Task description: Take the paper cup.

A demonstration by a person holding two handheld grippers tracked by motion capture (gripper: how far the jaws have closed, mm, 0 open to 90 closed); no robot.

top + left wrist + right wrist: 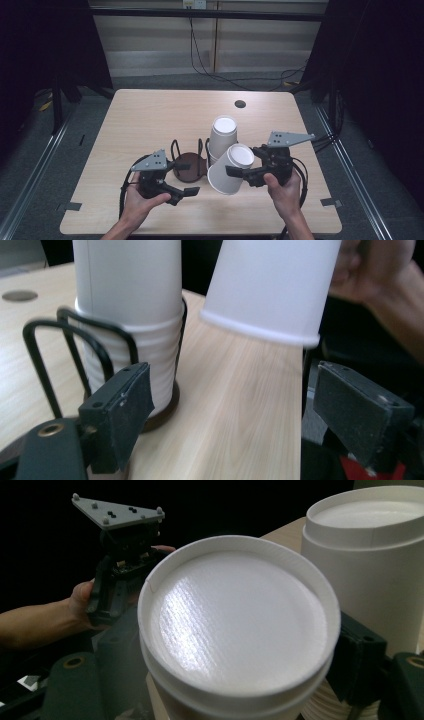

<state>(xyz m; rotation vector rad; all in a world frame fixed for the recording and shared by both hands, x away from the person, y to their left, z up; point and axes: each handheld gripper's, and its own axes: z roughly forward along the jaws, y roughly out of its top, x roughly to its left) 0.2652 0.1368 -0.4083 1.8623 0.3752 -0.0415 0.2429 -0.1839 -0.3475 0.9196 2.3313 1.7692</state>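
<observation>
A black wire cup holder (189, 167) with a brown base stands mid-table. In its right slot is a stack of upside-down white paper cups (222, 135), which the left gripper view shows close up (130, 300). My right gripper (239, 161) is shut on another white cup (230, 172), tilted bottom-up just right of the stack. In the right gripper view that cup (235, 620) sits between the jaws, with the stack (370, 555) behind it. My left gripper (186, 179) is open and holds nothing, low at the holder's near side. Its jaws frame bare wood (240, 415), and the held cup (270, 285) hangs beyond them.
The wooden table (150, 115) has a round hole (240, 104) near its far edge. Cables (220, 75) trail over the floor behind it. Dark curtains close in both sides. The holder's left slot (177, 150) has no cup in it.
</observation>
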